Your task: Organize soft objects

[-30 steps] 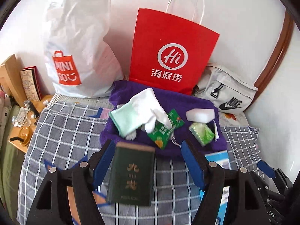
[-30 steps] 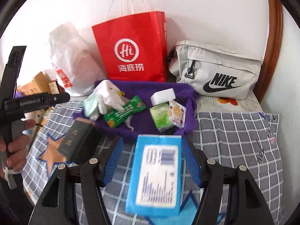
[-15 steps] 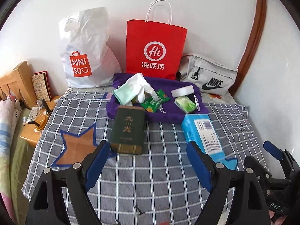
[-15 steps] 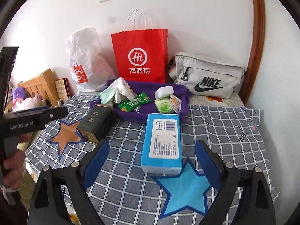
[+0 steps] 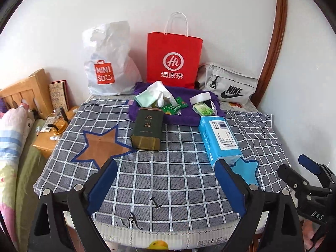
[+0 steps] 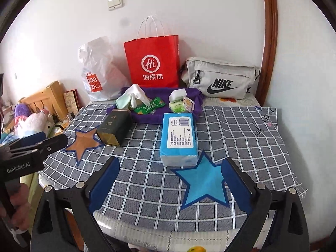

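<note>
At centre frame we see the tissue pack, a blue packet lying flat on the checked cloth that covers the worktop, its near end touching the blue star. To its left, well apart, the dark green tin lies on its side, its near end beside the brown star. Just behind both sits the purple towel, bearing small soft items: a white glove over a pale green cloth, a green sachet, a white block and a green packet.

Against the wall, in the upper middle of the frame, stand a white plastic bag, a red paper bag and a grey pouch, left to right.

At the bottom of each view we find the fingers spread wide and holding nothing: the right gripper in front of the blue star, the left gripper over bare cloth. In the left wrist view the right gripper shows at the lower right edge; in the right wrist view the left one appears at the left edge, held by a hand.
</note>
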Available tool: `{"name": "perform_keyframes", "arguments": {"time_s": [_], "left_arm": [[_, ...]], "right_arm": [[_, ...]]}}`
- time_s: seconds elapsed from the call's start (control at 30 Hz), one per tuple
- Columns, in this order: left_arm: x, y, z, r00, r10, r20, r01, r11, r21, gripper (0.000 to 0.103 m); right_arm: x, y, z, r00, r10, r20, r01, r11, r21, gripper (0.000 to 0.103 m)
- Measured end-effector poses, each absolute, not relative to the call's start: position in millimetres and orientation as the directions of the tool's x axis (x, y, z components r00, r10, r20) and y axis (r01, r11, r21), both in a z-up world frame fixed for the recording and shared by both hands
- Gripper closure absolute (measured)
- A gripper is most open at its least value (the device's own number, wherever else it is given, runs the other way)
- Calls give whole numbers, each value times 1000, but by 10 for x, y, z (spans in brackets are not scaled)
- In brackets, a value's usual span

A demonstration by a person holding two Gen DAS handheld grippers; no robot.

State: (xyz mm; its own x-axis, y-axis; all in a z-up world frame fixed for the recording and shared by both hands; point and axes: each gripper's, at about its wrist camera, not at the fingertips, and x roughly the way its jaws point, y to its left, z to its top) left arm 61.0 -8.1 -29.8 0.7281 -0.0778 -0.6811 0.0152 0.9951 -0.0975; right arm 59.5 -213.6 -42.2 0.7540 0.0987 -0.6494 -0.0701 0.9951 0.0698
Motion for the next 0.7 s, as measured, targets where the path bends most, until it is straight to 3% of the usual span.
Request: {"name": "perform_keyframes", "arguments": {"time_s": [0.17,0.7], "left_arm": [[438,-91,-237,737,-82,-671,17,995,-102,9],[248,-244,-141,758,-48,-650,17,998,-55,9]], "right_arm": [[461,-2158,-361,764,132,-631,-80,991,110,6],[219,-2112,-327,783,85,-617,-73,996,44,6]]}}
